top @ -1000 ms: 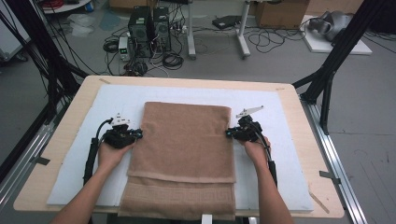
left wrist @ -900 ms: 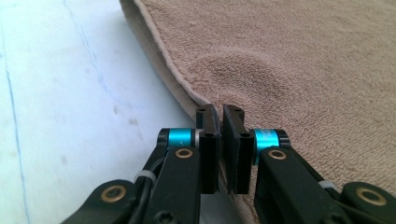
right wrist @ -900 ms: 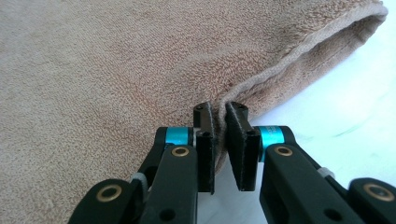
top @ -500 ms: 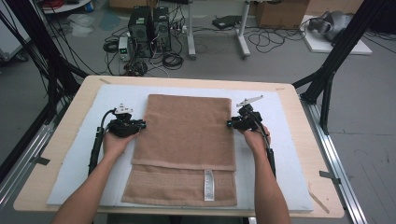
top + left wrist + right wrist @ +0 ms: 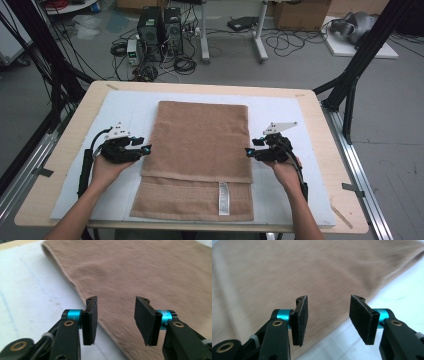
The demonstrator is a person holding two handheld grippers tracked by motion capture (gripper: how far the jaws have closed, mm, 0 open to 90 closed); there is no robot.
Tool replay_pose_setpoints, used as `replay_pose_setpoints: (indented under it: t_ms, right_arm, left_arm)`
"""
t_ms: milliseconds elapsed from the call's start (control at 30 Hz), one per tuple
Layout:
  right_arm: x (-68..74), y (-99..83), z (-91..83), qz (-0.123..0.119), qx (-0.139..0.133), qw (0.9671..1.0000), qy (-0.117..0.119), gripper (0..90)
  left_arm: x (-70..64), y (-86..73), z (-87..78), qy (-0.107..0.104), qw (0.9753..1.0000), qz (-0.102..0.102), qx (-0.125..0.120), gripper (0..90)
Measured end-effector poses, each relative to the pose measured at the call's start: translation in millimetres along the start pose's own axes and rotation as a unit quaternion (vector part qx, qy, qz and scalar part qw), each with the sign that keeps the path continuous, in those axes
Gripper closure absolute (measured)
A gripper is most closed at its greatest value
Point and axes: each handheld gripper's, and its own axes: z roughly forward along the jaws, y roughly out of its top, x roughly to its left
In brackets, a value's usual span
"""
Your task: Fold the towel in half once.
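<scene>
A brown towel [image 5: 200,150] lies flat on the white mat [image 5: 280,115], its upper layer folded over a lower one that sticks out at the near end with a white label [image 5: 224,198]. My left gripper [image 5: 146,148] is open at the towel's left edge [image 5: 75,285], nothing between its pads [image 5: 91,320]. At the right edge of the towel [image 5: 312,272] my right gripper [image 5: 248,151] is open too, its pads [image 5: 362,317] empty above the cloth's border.
The wooden table [image 5: 320,120] has black frame legs [image 5: 350,85] at its right and left. Beyond the far edge, computer towers [image 5: 160,25], cables and boxes sit on the floor. Bare mat lies on both sides of the towel.
The towel's near layer was carried away from the person and laid down, leaving a folded shape. Both grippers have let go of the cloth and pulled back toward the near side.
</scene>
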Motion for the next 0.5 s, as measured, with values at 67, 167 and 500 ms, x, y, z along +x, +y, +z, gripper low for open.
replay_pose_setpoints:
  t_ms: [67, 167, 500]
  right_arm:
    - [8.9, -6.2, -0.5, -0.005, 0.0, 0.9999, 0.009, 48.9]
    - [21.0, -14.4, -0.6, -0.018, -0.003, 0.9996, 0.022, 51.6]
    - [42.7, -28.4, 10.3, -0.047, 0.028, 0.9974, 0.047, 58.5]
  left_arm:
    - [-4.8, -4.0, -2.0, -0.005, 1.0, 0.008, 0.0, 50.7]
    - [-10.9, -10.3, -3.3, -0.014, 0.9997, 0.016, 0.008, 52.6]
    - [-27.8, -19.2, -2.6, -0.043, 0.9975, 0.049, 0.029, 62.3]
